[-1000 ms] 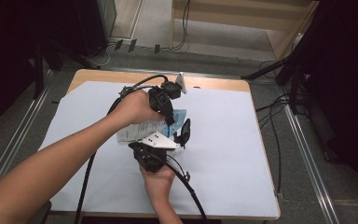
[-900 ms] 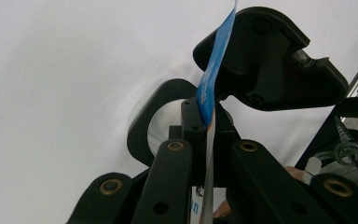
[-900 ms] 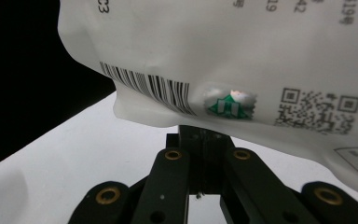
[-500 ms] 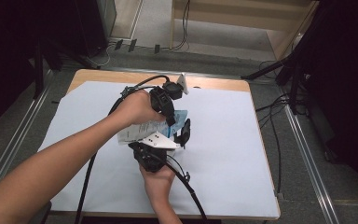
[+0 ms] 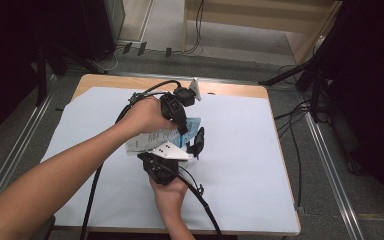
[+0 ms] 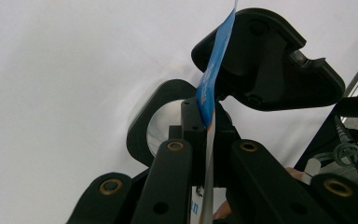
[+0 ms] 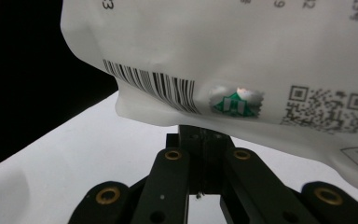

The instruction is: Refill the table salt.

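Both clamped on the packet [image 5: 156, 141]: left gripper [image 5: 189, 131] pinches its blue edge, right gripper [image 5: 166, 159] grips the white printed edge. Packet is held between them above the desk's [image 5: 240, 165] middle, nearer the far edge.

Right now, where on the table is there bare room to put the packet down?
The white sheet lies bare to the right of both grippers, out to the table's right edge. It is also bare at the near left, between the forearm and the left edge. The middle is crowded: the left gripper and right gripper both hold the packet there.
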Demonstrator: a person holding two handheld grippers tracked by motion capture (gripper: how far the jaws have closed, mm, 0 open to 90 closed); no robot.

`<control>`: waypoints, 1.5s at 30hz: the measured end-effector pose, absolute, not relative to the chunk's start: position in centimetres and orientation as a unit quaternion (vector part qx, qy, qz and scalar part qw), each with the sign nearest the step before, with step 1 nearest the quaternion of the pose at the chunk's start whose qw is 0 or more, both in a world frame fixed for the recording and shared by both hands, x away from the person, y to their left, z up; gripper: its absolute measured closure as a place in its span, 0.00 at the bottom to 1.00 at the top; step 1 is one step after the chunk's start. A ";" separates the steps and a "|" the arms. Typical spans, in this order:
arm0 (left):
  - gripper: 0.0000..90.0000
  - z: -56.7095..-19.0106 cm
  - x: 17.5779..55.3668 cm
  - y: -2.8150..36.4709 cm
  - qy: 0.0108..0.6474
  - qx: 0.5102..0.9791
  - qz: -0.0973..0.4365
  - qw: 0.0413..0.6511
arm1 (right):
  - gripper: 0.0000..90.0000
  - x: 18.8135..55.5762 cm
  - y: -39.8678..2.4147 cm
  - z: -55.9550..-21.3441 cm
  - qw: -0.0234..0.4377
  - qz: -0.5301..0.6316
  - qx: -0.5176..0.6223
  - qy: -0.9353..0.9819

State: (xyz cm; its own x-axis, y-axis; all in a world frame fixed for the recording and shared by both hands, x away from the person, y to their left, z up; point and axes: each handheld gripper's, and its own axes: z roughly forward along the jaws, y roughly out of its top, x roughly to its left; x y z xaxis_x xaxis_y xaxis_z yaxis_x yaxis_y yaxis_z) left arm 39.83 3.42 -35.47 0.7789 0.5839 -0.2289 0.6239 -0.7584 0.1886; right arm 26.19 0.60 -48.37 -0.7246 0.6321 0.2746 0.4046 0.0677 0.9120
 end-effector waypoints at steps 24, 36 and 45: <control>1.00 -35.8 39.9 3.0 0.325 0.934 -0.077 0.125 | 1.00 26.4 0.4 -48.3 0.096 0.576 0.358 0.728; 1.00 -35.7 40.0 3.1 0.324 0.935 -0.076 0.122 | 1.00 26.3 0.5 -48.1 0.095 0.578 0.357 0.728; 1.00 -35.6 39.9 3.0 0.322 0.936 -0.076 0.121 | 1.00 26.3 0.6 -48.1 0.094 0.580 0.357 0.726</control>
